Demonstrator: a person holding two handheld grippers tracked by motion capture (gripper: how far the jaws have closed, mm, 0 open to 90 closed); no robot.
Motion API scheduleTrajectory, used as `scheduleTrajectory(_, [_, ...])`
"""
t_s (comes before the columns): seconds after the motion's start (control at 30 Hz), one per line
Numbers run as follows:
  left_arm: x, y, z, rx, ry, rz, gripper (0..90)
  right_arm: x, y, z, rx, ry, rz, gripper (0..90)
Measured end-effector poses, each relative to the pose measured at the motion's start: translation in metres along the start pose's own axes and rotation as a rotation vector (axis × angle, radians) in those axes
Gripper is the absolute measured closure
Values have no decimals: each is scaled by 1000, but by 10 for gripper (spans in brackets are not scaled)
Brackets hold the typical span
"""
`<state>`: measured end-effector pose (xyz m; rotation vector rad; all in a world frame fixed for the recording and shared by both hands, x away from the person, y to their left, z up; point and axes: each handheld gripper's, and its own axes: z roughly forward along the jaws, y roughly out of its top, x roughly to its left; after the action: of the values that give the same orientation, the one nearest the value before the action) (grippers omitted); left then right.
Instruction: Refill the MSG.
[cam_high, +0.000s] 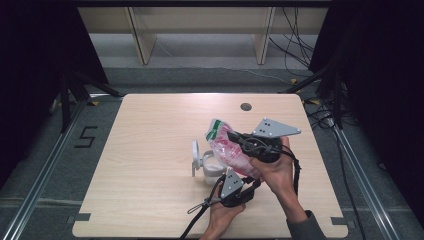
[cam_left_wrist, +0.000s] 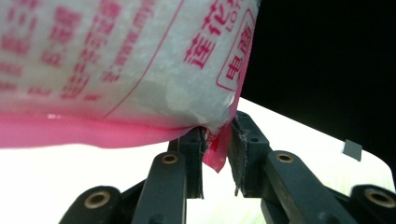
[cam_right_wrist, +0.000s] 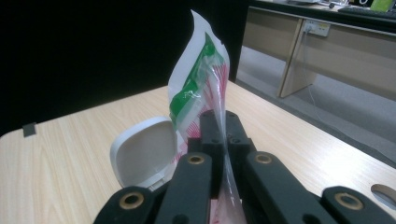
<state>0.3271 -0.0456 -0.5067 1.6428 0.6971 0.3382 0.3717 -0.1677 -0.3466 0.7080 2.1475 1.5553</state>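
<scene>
right gripper (cam_right_wrist: 223, 140) clamps pink bag (cam_high: 227, 150) above white container (cam_high: 210, 167).

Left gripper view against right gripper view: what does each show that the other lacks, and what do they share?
The left gripper view shows red printed characters on the bag and its pink bottom corner hanging between the left hand-held gripper jaws, which stand slightly apart. The right gripper view shows the bag's green-striped top, the white container's open lid and the right hand-held gripper pinching the plastic. Both show the bag and the table.
</scene>
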Motion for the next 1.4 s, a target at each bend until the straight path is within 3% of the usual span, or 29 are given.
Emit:
scheduleTrajectory(0.03, [1,-1,1,-8,-9,-1,747,-2,-1,-2,-13,-8,-11,900])
scheduleTrajectory(0.07, [1,-1,-1,12,-1,4,743,-2,-2,-5,-13,-9,6,900])
scheduleTrajectory(0.23, [1,-1,-3,20,-2,15,725,-3,-4,-11,-17,17,47,900])
scheduleTrajectory(0.3, [2,-2,-4,7,-1,10,722,-5,-5,-12,-40,12,29,900])
scheduleTrajectory(0.37, [4,-2,-6,16,1,8,718,-4,-5,-14,-41,27,61,900])
scheduleTrajectory(0.47, [6,-3,-9,19,7,4,707,-6,-7,-17,-67,25,54,900])
scheduleTrajectory(0.53, [6,-3,-11,23,12,6,698,-6,-8,-21,-71,50,89,900])
scheduleTrajectory(0.57, [7,-3,-12,18,2,7,695,-9,-9,-21,-89,50,72,900])
scheduleTrajectory(0.6, [7,-3,-13,20,1,7,689,-8,-9,-23,-90,50,105,900])
scheduleTrajectory(0.7, [7,-3,-17,16,13,9,675,-13,-10,-27,-103,41,90,900])
scheduleTrajectory(0.77, [6,-2,-19,21,26,25,661,-14,-11,-30,-112,58,133,900])
scheduleTrajectory(0.8, [6,-2,-19,7,18,18,652,-16,-11,-30,-120,62,128,900])
scheduleTrajectory(0.83, [4,-2,-20,-8,12,-14,644,-17,-12,-31,-122,65,138,900])
scheduleTrajectory(0.87, [7,-1,-23,17,10,15,638,-18,-13,-32,-132,65,148,900])
scheduleTrajectory(0.9, [6,-1,-23,0,-8,-13,635,-19,-14,-34,-130,71,156,900])
scheduleTrajectory(0.93, [7,0,-25,8,-4,-5,631,-20,-15,-34,-143,72,145,900])
scheduleTrajectory(0.97, [7,1,-26,9,-6,2,623,-20,-16,-36,-142,83,173,900])
scheduleTrajectory(1.0, [8,1,-28,15,7,1,608,-21,-17,-36,-153,85,169,900])
scheduleTrajectory(1.17, [10,-2,-38,24,-18,-10,588,-25,-22,-39,-184,91,174,900])
scheduleTrajectory(1.2, [10,-2,-42,36,-3,1,587,-24,-22,-41,-157,94,190,900])
scheduleTrajectory(1.23, [10,-2,-43,31,-4,0,583,-26,-23,-41,-164,89,175,900])
scheduleTrajectory(1.27, [10,-3,-45,25,-2,4,576,-24,-25,-42,-166,84,192,900])
scheduleTrajectory(1.3, [9,-2,-48,34,2,11,567,-27,-26,-42,-174,77,169,900])
scheduleTrajectory(1.33, [10,-2,-51,47,8,25,556,-25,-27,-43,-161,85,207,900])
scheduleTrajectory(1.37, [10,-2,-53,45,16,28,544,-27,-28,-42,-165,71,181,900])
scheduleTrajectory(1.4, [11,-1,-56,44,12,43,528,-27,-30,-42,-170,74,188,900])
